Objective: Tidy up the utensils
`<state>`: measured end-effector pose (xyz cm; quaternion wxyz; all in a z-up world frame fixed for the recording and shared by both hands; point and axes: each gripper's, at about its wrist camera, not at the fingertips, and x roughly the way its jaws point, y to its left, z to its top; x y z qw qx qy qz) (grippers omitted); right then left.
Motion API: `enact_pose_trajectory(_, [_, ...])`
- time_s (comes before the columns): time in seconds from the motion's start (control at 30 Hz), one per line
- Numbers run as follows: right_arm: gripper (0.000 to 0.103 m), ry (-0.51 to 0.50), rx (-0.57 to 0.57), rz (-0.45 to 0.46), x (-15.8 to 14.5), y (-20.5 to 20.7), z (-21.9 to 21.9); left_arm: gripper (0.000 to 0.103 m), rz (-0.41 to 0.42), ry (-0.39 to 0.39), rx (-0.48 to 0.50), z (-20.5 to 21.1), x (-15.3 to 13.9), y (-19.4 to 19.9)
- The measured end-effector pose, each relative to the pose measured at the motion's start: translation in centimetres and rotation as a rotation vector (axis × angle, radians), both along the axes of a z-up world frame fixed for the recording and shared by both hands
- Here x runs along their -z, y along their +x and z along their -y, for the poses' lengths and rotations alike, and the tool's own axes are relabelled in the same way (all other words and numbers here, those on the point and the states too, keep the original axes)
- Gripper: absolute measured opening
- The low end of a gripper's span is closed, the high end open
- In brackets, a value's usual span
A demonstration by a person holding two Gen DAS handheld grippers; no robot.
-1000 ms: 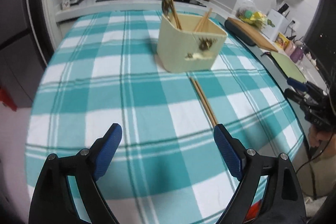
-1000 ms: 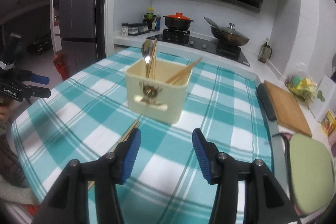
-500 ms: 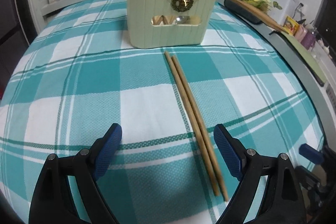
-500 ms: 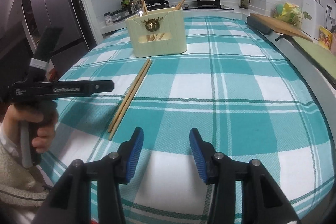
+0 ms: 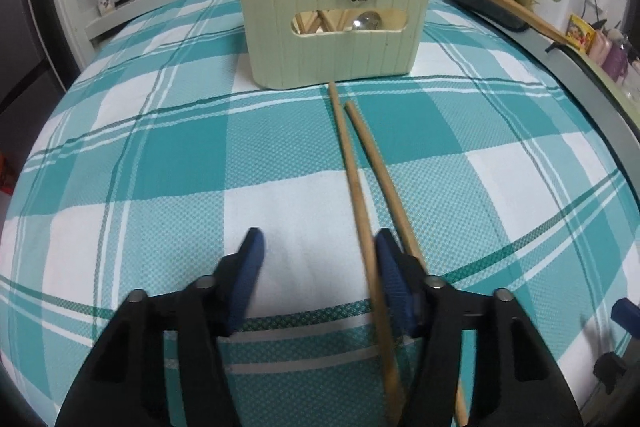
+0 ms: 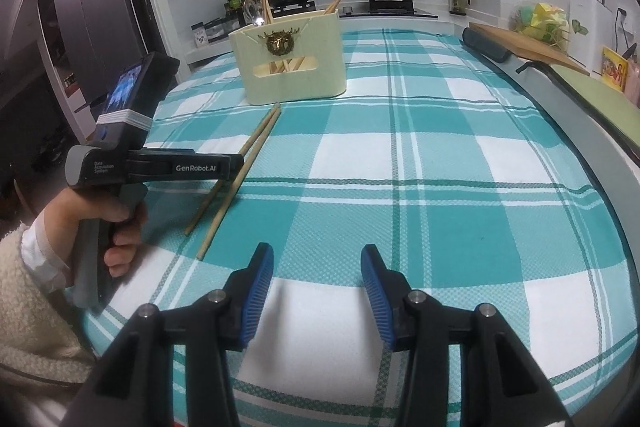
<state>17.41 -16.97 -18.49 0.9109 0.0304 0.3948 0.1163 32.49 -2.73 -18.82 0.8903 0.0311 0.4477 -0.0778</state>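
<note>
Spreading its fingers (image 5: 390, 267) around one chopstick, the left gripper (image 5: 316, 269) gripped nothing; the chopsticks (image 5: 362, 167) lay lengthwise away toward the holder (image 5: 332, 39). The right gripper (image 6: 318, 291), also parted, waited farther off.

The left claw (image 6: 232, 167) body reads "GenRobot.AI" and "Data Acquisition System" in white.
</note>
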Motion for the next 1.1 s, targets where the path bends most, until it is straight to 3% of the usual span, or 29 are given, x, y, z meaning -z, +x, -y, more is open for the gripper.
enact_pose_trajectory(0.03, [0.046,-0.006,-0.004,-0.004,0.0,0.2,-0.2,0.037,0.002,-0.005,0.013,0.1,-0.1,-0.2])
enact_pose_trajectory(0.1, [0.046,-0.014,-0.020,-0.011,0.0,0.7,-0.9,0.008,0.019,-0.001,0.021,0.3,-0.2,-0.6])
enact_pose_trajectory(0.13, [0.046,-0.011,-0.031,-0.016,0.0,1.1,-1.3,0.005,0.020,-0.001,0.018,0.3,-0.2,-0.8])
enact_pose_trajectory(0.37, [0.046,0.007,-0.141,-0.078,0.8,5.1,-6.1,0.004,-0.008,-0.083,-0.110,-3.7,-0.2,-3.8])
enact_pose_trajectory(0.53, [0.046,-0.030,-0.199,-0.127,2.5,6.8,-9.7,0.004,-0.016,-0.079,-0.101,-5.0,-0.1,-7.3])
enact_pose_trajectory(0.6, [0.031,-0.088,-0.198,-0.111,2.9,6.9,-10.8,0.005,-0.008,-0.062,-0.090,-4.8,0.0,-8.2])
enact_pose_trajectory(0.67, [0.008,-0.127,-0.164,-0.093,2.9,6.9,-10.9,0.006,0.007,-0.048,-0.088,-4.8,0.0,-8.8])
enact_pose_trajectory(0.73, [0.007,-0.116,-0.103,-0.098,2.9,7.0,-10.0,0.007,0.009,-0.055,-0.094,-5.0,0.0,-9.1])
enact_pose_trajectory(0.77, [0.007,-0.119,-0.071,-0.099,2.9,7.0,-9.3,0.011,0.008,-0.061,-0.093,-5.1,-0.1,-9.3])
enact_pose_trajectory(0.83, [0.007,-0.128,-0.011,-0.103,2.8,6.4,-7.8,0.036,0.007,-0.060,-0.092,-5.4,-0.2,-9.9])
enact_pose_trajectory(0.87, [0.007,-0.138,0.013,-0.105,2.8,6.0,-7.1,0.060,0.009,-0.056,-0.094,-5.6,-0.3,-10.3])
enact_pose_trajectory(0.9, [0.007,-0.153,0.037,-0.107,2.7,5.4,-6.4,0.071,0.016,-0.056,-0.097,-5.8,-0.4,-10.7])
enact_pose_trajectory(1.03, [0.011,-0.156,0.082,-0.108,2.6,2.4,-4.1,0.076,0.001,-0.045,-0.083,-6.4,-0.1,-12.0])
enact_pose_trajectory(1.1, [0.040,-0.134,0.085,-0.098,2.3,1.3,-3.4,0.082,0.011,-0.023,-0.084,-6.4,-0.1,-12.5])
